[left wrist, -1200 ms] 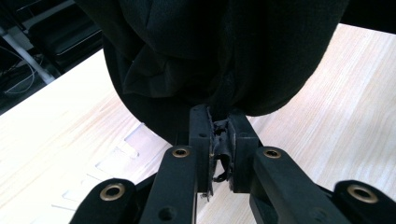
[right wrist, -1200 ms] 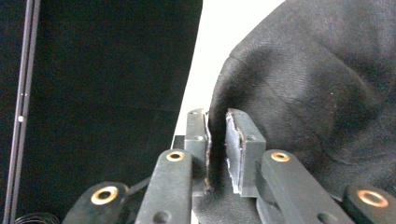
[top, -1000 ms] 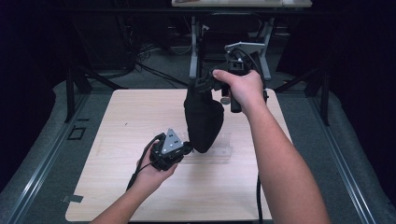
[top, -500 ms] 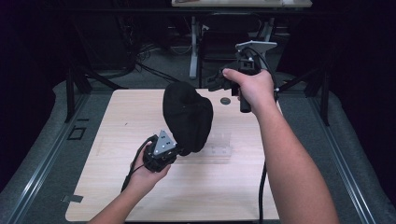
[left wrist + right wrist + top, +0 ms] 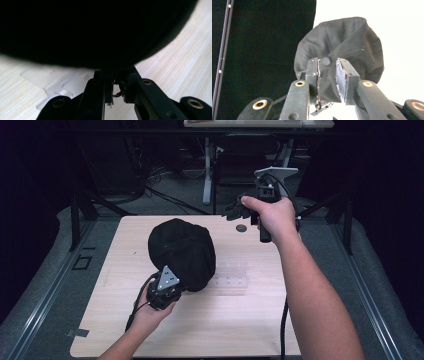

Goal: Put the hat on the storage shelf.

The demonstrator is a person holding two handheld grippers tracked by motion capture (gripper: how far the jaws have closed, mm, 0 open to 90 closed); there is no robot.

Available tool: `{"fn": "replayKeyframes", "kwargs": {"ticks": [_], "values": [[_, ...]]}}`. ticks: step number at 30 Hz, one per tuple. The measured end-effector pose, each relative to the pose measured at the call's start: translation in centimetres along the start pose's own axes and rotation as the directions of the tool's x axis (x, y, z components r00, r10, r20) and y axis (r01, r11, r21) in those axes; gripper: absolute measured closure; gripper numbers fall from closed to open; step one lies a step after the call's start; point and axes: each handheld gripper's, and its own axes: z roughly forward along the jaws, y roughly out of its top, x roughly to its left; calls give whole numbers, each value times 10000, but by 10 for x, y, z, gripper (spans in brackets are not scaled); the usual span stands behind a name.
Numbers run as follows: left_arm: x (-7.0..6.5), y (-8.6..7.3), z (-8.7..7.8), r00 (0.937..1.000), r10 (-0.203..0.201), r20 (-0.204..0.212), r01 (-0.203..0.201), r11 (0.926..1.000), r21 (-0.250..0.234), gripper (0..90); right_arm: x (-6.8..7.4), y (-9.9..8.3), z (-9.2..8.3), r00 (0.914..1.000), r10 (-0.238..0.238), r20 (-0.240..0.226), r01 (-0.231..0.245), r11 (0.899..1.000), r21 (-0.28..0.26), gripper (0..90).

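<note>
No text, label, brand, number or sign can be read anywhere in these views: none on the black cap (image 5: 181,254), none on the wooden worktop (image 5: 250,320), and none on either hand-held gripper.

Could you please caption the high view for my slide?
Left tool grips a black cap on the wooden table; right tool is raised behind it.

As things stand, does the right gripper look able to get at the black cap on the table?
Probably yes. The right gripper hangs open above the table's far edge, and the way down to the black cap looks free; the left gripper pinches only its near rim.
</note>
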Motion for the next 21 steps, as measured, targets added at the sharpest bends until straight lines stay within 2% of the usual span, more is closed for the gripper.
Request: {"fn": "replayKeyframes", "kwargs": {"ticks": [7,14,21], "values": [[0,-4,0,10000,-69,-54,69,9999,-104,812,-2,-1,-2,10000,-7,19,7,10000,-2,711],[0,-8,-4,9999,-87,-91,86,9999,-117,773,-11,-2,-9,9998,36,190,-35,10000,-51,702],[3,-15,-11,9992,-390,-97,388,9991,-195,695,-19,-5,-15,9988,64,496,-65,10000,3,700]]}}
